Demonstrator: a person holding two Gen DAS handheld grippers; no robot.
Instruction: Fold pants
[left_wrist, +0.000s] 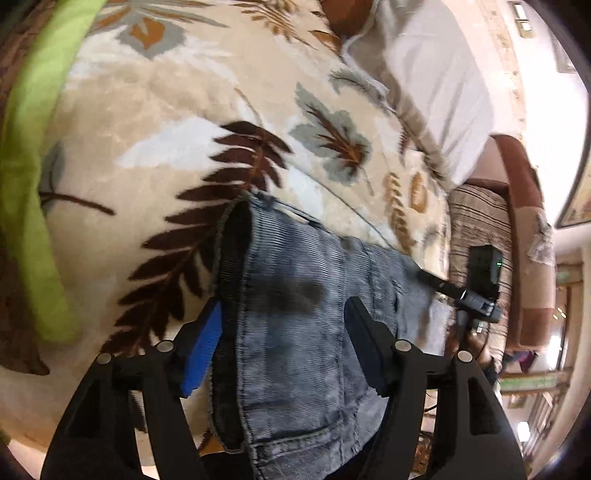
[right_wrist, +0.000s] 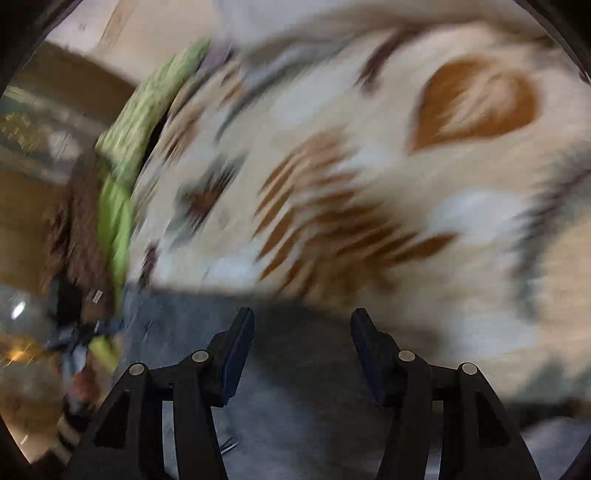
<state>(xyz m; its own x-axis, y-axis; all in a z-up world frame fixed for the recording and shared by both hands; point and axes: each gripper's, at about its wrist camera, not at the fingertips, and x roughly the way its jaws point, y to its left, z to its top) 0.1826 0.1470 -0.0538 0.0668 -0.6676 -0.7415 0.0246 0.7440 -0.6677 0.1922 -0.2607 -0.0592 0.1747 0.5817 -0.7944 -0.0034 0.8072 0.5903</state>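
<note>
Two grippers up, both tilted down at the bed. My left gripper (left_wrist: 284, 321) hangs over the faded blue corduroy-look denim pants (left_wrist: 295, 332), jaws released; the cloth lies between and under the fingers, and the blue pad (left_wrist: 203, 354) sits just beside the dark folded edge of the pants, not pressing it. Pants lie on the cream fleece blanket with brown and grey leaf print (left_wrist: 166, 140), near its close edge. Lime green cloth strip (left_wrist: 26, 147) runs along the blanket's far left side, well apart from the pants. White pillow (left_wrist: 424, 74) sits at the blanket's upper right. My right gripper (right_wrist: 303, 339) is heavily motion-blurred; jaws stand apart, nothing clamped between them that I can tell. Blue-grey denim shows below and between its fingers, the blanket beyond. The right gripper also shows, small, at the pants' right end in the left view.
</note>
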